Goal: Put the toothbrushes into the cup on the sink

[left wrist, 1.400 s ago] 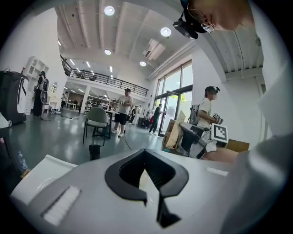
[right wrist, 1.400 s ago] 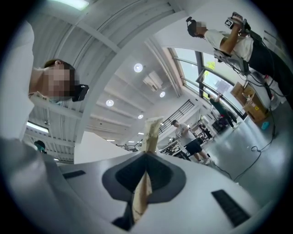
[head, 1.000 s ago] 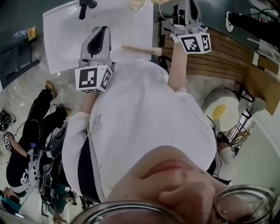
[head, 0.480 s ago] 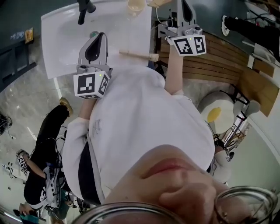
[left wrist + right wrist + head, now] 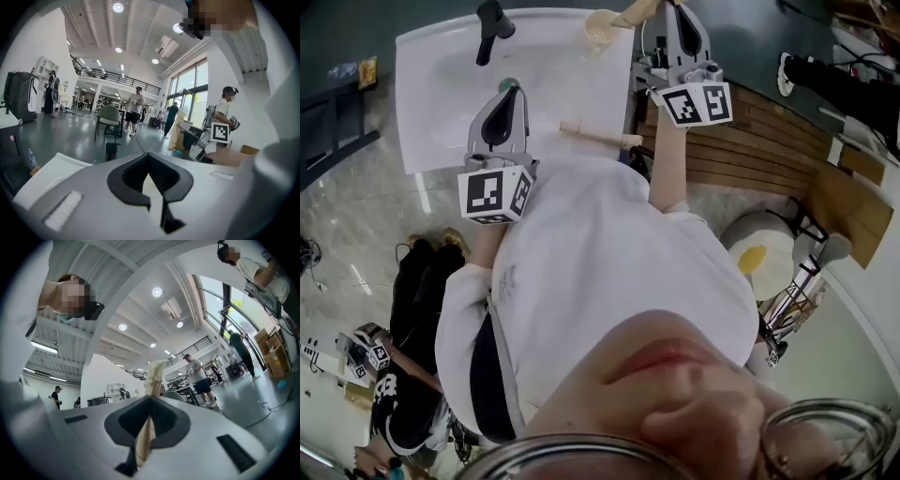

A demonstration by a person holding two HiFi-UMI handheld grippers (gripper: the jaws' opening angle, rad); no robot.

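No words or numbers legible anywhere. White marker cube (image 5: 497, 194) at the back of the left gripper (image 5: 508, 89): black square code patterns only, no letters. Same on the white cube (image 5: 696, 103) behind the right gripper (image 5: 673, 9). Past the left gripper's jaws, off to their right, a white card (image 5: 220, 132) carried by a bystander bears one more such pattern. Small yellow item (image 5: 367, 70) far left of the left gripper: print too small to read.

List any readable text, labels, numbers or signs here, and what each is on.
No readable words or numbers in any view.
Left gripper cube: square marker patterns, no letters.
Right gripper cube: same.
Small coloured items left of the sink: print too small to read.
Marker beside a bystander: pattern only.
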